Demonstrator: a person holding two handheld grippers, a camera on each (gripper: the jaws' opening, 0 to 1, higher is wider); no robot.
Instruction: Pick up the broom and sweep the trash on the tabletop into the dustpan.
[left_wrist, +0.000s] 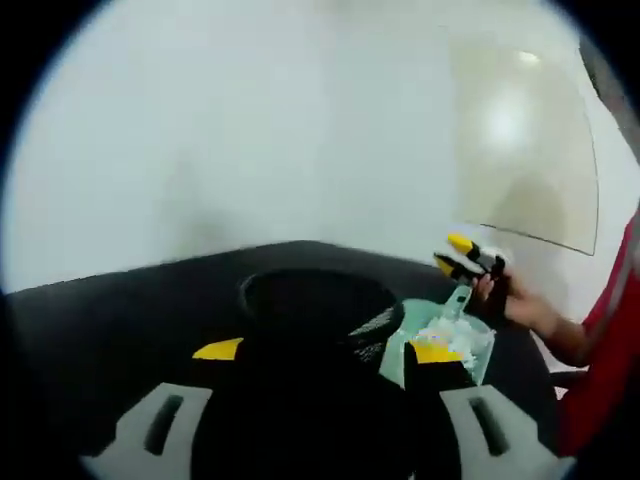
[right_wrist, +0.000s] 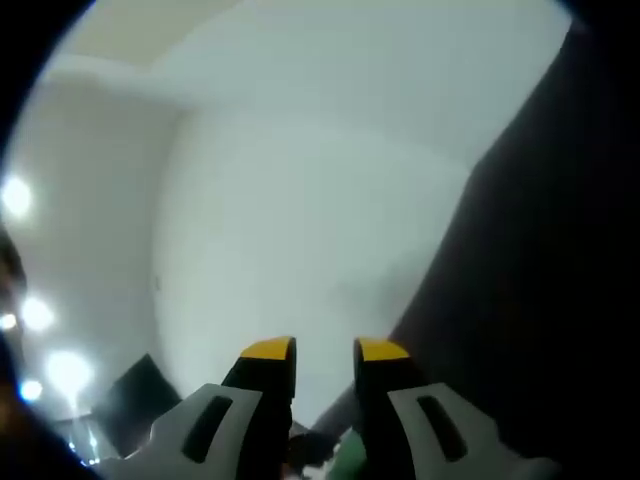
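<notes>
In the left gripper view a mint-green dustpan (left_wrist: 440, 340) sits on the black tabletop (left_wrist: 110, 320) with white scraps of trash (left_wrist: 452, 335) in it. The right gripper (left_wrist: 462, 256) comes in from the right and is shut on the dustpan's handle, with a hand behind it. My left gripper (left_wrist: 326, 351) has its jaws set wide around a dark, blurred broom (left_wrist: 315, 300). The broom's striped bristles (left_wrist: 376, 325) touch the dustpan's mouth. In the right gripper view the right gripper (right_wrist: 324, 349) is nearly closed on a green handle (right_wrist: 348, 455) low between the jaws.
A person's red sleeve (left_wrist: 610, 340) is at the right edge. A pale wall and a glass panel (left_wrist: 525, 140) stand behind the table. The far table edge (left_wrist: 300, 244) curves across the middle. In the right gripper view a dark surface (right_wrist: 540, 300) rises on the right.
</notes>
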